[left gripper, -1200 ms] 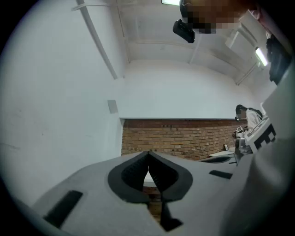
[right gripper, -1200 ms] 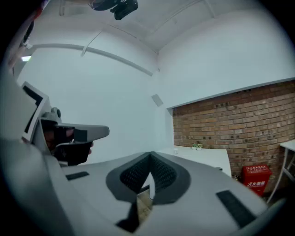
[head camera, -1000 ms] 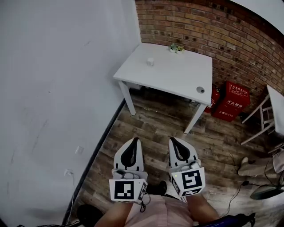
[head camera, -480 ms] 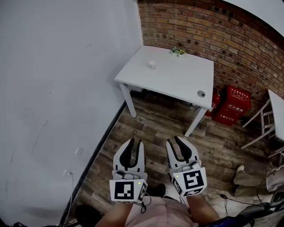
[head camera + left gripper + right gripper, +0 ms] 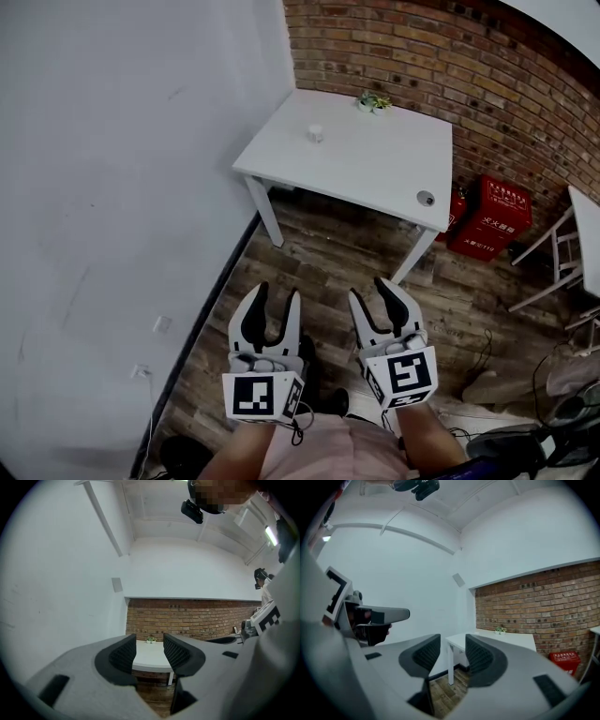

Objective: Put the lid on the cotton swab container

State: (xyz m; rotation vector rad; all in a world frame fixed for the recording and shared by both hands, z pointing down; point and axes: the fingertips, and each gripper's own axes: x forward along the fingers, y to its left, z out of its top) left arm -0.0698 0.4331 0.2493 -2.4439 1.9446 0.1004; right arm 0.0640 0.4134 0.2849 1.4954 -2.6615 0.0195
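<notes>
status. the left tool (image 5: 277,292) and the right tool (image 5: 369,291) sit side by side at the lower centre of the head view. both point level toward the white square tabletop (image 5: 375,164) at the upper centre. the jaws of both tools have just been opening. each pair now stands moderately apart, and each tool's own view shows only floor and the distant tabletop in the gap. neither tool holds anything.

location of task items. a small white cylindrical pot (image 5: 316,133), probably the cotton swab container, stands toward the upper left part of the tabletop. a small round grey disc (image 5: 426,198), probably the lid, lies near the tabletop's lower right corner, well apart from the pot. both are too small to identify with certainty.

step in hand: approach, judged as the very start of the task.
- bring both tools over the tabletop before reaching for either item.
- keep the jaws apart until the pads flank the disc's rim.
- take the disc with the right tool, which is on its side of the frame. steady the pot with the left tool.
- carry the disc level, centre it over the pot's mouth, then lower it. a tilted disc is likely to jam or tip the light pot.

count.
- tools: two.
- tabletop: one, plus the edge of a second white table (image 5: 586,230) at the right of the frame.
- white pot: one.
- grey disc: one.
- small green potted plant (image 5: 373,101): one, at the tabletop's top edge.
- red boxes (image 5: 507,206): two, on the floor to the right of the tabletop.
</notes>
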